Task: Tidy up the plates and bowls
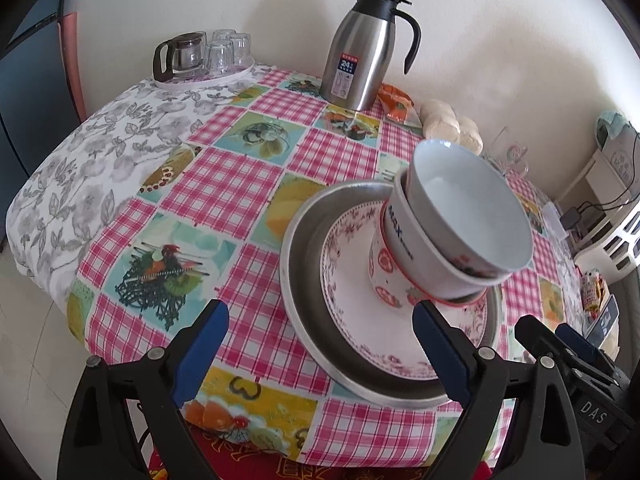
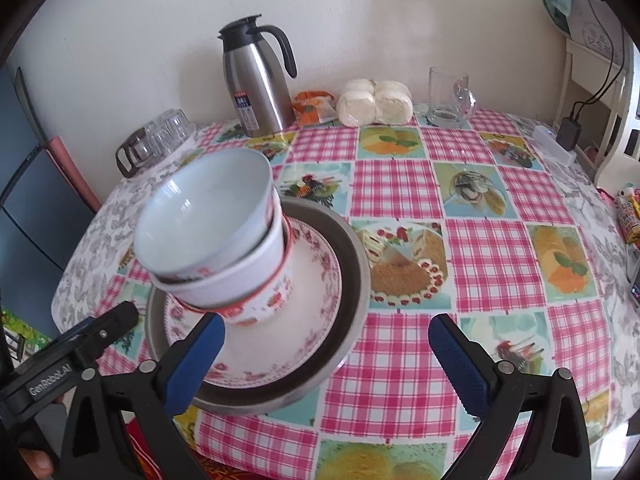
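A metal plate (image 1: 304, 280) lies on the checked tablecloth with a floral plate (image 1: 348, 276) in it. On that stands a stack of three bowls, a plain white bowl (image 1: 472, 216) on top. The same metal plate (image 2: 352, 264), floral plate (image 2: 316, 288) and top bowl (image 2: 208, 216) show in the right wrist view. My left gripper (image 1: 320, 332) is open and empty, at the near left of the stack. My right gripper (image 2: 326, 340) is open and empty, at the near right of the stack.
A steel thermos jug (image 1: 360, 52) stands at the back by the wall. A tray with a glass pot and glasses (image 1: 200, 60) is at the back left. Wrapped buns (image 2: 374, 102) and a glass mug (image 2: 450, 98) are at the back right.
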A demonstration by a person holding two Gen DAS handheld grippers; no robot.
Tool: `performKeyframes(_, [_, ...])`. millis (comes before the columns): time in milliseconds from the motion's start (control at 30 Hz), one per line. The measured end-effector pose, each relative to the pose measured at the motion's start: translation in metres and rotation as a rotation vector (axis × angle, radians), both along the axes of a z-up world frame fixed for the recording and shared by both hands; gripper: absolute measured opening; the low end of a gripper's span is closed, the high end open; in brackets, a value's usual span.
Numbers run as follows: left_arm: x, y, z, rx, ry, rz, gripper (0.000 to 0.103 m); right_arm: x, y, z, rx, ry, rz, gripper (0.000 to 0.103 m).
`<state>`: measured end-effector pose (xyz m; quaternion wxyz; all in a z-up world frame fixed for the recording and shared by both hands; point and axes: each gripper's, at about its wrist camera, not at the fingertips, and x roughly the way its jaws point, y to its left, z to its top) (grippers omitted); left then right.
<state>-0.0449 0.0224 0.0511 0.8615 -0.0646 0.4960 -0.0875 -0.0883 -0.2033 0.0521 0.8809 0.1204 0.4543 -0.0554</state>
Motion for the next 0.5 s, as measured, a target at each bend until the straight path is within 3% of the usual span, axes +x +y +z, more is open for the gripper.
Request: performKeyframes(500, [-0.018, -0.017, -0.008, 0.121, 0.030, -0.049, 0.093, -0.011, -0.006, -0.010, -0.001, 0.033, -0.019, 0.103])
